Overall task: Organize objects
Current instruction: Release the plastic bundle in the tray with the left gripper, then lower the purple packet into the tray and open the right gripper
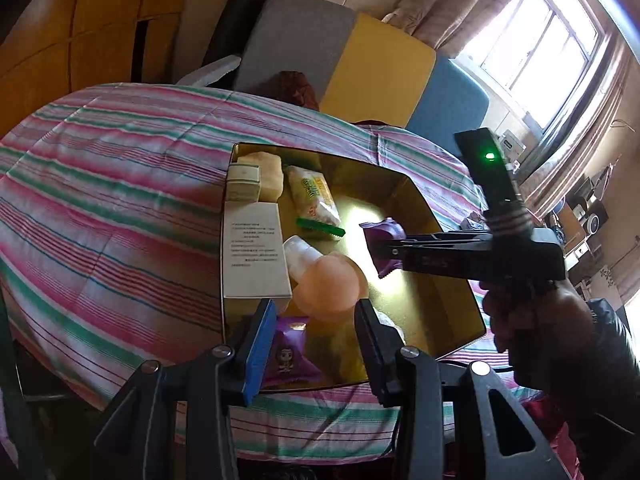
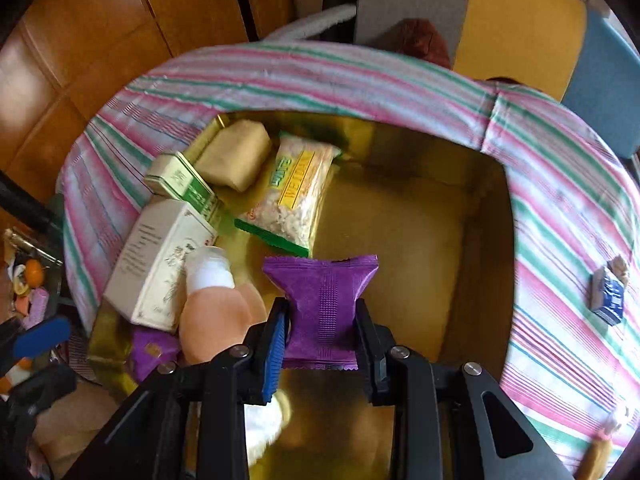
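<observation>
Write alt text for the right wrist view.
The right gripper holds a purple packet over a gold box on a striped cloth. At the box's left lie a snack bag, two cartons, a tan bundle and a peach bottle.

This is a lived-in room of a home. A striped cloth in pink, green and white covers the surface, and cushions in grey, yellow and blue stand behind it. Patterned curtains hang beside a sunlit window, wooden cupboard doors line one wall, and household clutter fills the corner.
</observation>
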The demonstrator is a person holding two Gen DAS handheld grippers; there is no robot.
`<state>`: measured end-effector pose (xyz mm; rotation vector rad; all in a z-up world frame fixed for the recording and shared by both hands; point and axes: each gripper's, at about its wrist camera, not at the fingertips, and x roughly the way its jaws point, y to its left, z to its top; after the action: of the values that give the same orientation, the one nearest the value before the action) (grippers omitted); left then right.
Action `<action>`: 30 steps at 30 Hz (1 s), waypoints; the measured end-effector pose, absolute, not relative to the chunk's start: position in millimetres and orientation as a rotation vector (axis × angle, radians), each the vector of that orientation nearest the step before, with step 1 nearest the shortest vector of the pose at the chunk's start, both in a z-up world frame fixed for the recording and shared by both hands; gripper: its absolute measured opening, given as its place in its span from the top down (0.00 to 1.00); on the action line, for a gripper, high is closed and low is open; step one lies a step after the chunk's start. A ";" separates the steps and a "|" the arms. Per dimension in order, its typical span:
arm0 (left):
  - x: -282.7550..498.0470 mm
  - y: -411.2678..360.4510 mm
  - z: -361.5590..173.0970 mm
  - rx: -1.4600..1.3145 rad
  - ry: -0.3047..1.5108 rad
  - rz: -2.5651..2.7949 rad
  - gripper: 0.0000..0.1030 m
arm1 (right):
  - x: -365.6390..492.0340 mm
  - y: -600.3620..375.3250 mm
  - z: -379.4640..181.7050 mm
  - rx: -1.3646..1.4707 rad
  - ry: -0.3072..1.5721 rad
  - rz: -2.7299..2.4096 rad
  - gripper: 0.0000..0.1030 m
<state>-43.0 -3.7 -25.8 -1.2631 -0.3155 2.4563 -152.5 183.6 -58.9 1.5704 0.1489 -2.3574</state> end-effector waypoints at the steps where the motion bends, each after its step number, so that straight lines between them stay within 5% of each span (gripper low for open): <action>1: -43.6 -5.0 -26.9 -1.266 -0.322 2.455 0.60 | -155.9 181.8 -64.6 1.588 0.158 -2.346 0.69; 16: -43.7 -12.9 -33.6 -1.276 -0.367 2.452 0.59 | -167.4 178.4 -75.4 1.611 0.117 -2.346 0.66; 30: -40.6 2.0 -20.4 -1.260 -0.262 2.482 0.58 | -147.0 209.5 -46.7 1.503 -0.022 -2.442 0.46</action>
<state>-40.6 2.0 -20.4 -1.2603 -0.2619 2.4815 -147.0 209.5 -46.7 1.5032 -0.0221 -2.4419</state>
